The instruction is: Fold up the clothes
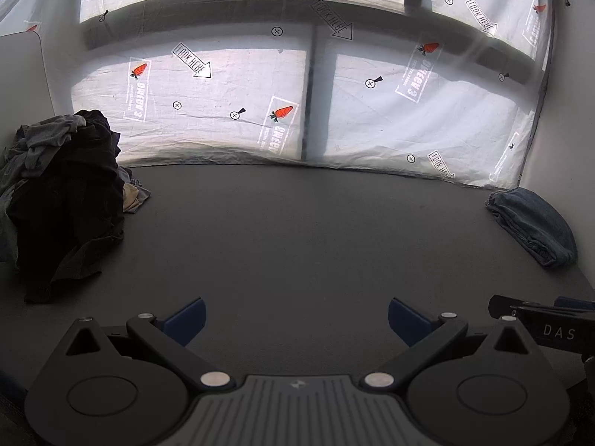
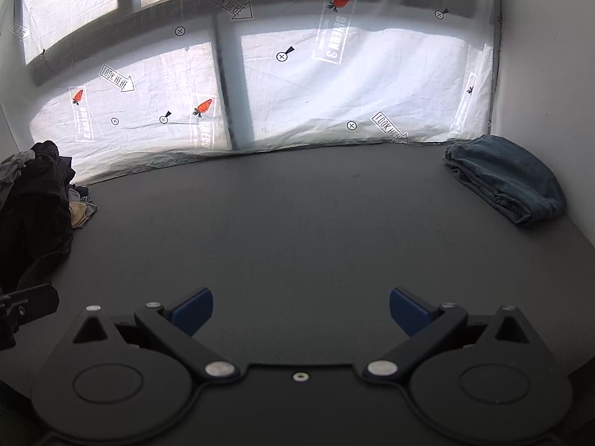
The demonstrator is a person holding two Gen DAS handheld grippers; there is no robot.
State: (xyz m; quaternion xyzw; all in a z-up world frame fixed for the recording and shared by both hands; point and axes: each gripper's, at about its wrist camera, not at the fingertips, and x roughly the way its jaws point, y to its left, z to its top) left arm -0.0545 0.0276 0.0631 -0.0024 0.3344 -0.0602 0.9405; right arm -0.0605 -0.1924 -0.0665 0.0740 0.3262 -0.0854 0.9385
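A heap of unfolded clothes (image 1: 63, 200), mostly black with grey and tan pieces, lies at the left of the dark grey table (image 1: 297, 230); it also shows in the right wrist view (image 2: 33, 208). A folded pair of blue jeans (image 1: 535, 223) rests at the far right by the wall, and shows in the right wrist view (image 2: 509, 178). My left gripper (image 1: 296, 321) is open and empty over the table's front. My right gripper (image 2: 301, 312) is open and empty, beside the left one. Part of the right gripper's body (image 1: 546, 319) shows at the left view's right edge.
A translucent printed sheet (image 1: 297, 93) covers the window behind the table. White walls (image 1: 569, 111) close in on the left and the right. The left gripper's body (image 2: 26, 304) shows at the right view's left edge.
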